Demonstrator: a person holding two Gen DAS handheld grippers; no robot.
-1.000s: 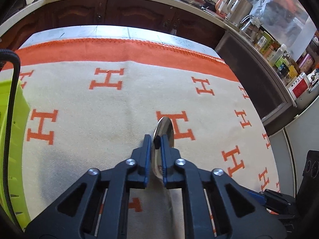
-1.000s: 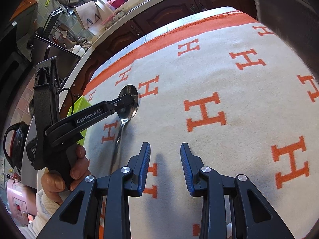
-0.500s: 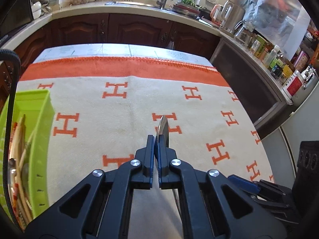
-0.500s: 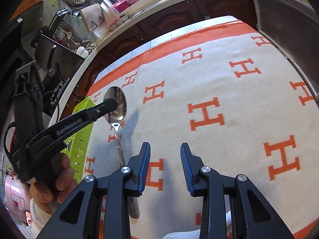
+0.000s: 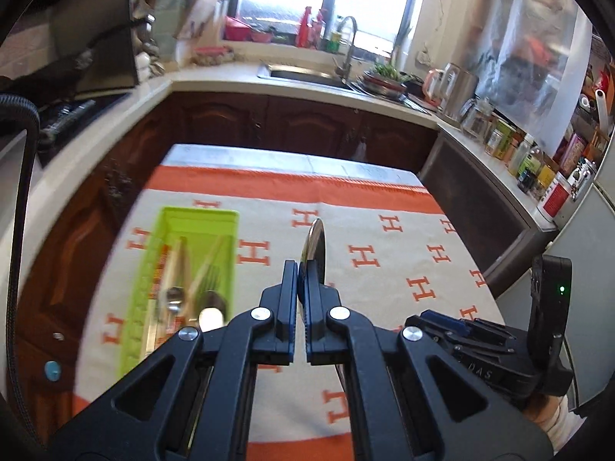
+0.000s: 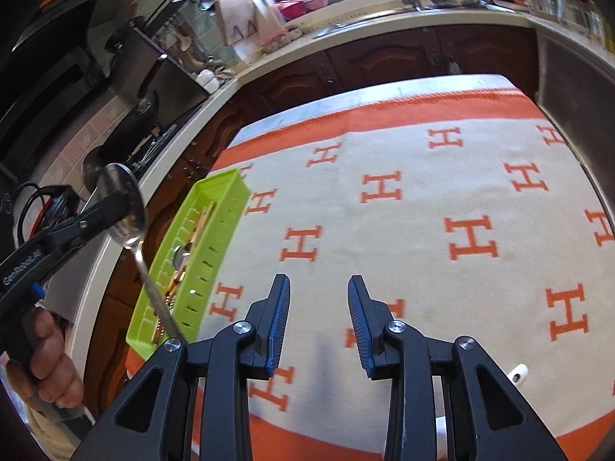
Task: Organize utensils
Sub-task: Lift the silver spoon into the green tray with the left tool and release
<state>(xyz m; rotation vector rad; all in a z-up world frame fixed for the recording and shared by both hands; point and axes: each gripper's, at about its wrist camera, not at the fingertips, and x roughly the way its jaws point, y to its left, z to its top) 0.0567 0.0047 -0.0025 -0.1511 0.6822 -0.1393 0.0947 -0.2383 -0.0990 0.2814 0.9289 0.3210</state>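
A person's left gripper (image 5: 301, 269) has its fingers clamped on one steel spoon (image 5: 314, 244), held clear above the bench (image 5: 269, 157) and its H-patterned orange-and-cream cloth (image 5: 384, 280). In the left wrist view the spoon shows edge-on, its bowl jutting past the fingertips toward 12 o'clock; the handle is hidden there. The right wrist view alone shows the bowl's face, pinched at its lower part, and the handle trailing toward 5 o'clock across one lime-green utensil tray (image 6: 215, 230), which lies on the cloth at 9 o'clock. The left view looks down into that tray and finds blurred cutlery too smeared to count. The right gripper (image 6: 318, 320) hovers over bare cloth, fingers apart with nothing between them. A hand (image 6: 42, 361) grips the left tool's handle at 8 o'clock. One white object (image 6: 517, 375), partly hidden, peeks out at 5 o'clock.
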